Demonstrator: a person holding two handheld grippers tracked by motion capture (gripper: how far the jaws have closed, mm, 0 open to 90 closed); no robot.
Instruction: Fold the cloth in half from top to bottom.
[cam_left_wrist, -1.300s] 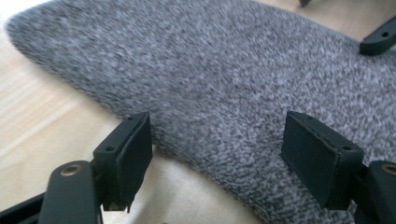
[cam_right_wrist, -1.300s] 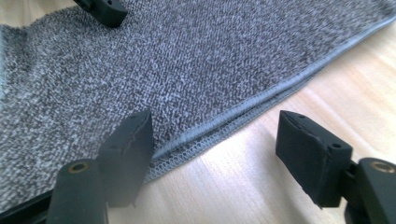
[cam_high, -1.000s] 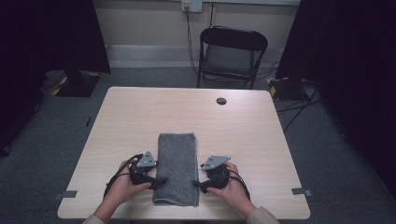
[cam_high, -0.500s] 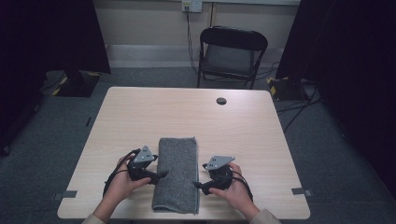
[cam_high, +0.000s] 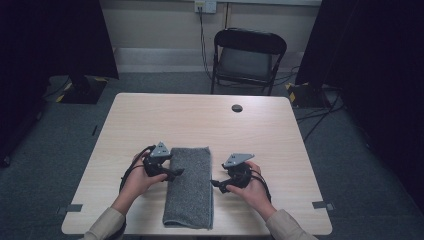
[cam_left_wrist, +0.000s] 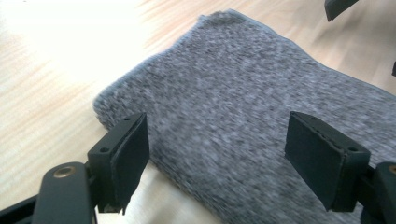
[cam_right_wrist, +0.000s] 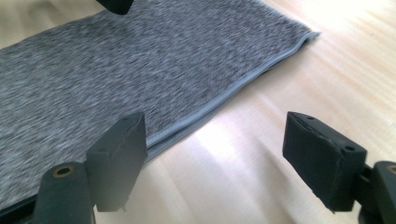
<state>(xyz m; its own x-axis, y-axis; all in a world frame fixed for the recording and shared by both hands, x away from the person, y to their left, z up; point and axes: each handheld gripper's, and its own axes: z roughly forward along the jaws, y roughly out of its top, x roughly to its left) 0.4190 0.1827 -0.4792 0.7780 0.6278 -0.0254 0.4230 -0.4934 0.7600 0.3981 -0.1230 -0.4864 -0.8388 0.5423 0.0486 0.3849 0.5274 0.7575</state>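
Both grippers have drawn back from the towel (cam_high: 189, 186), folded lengthwise on the table (cam_high: 280, 150). Left gripper (cam_high: 176, 172) over its edge, right gripper (cam_high: 214, 183) just beside; both gape, empty. Next fold needs corner grips.

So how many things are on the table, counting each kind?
Grey towel: 1
Small black round thing: 1
Tools held over the table, left tool and right tool: 2
Total: 4
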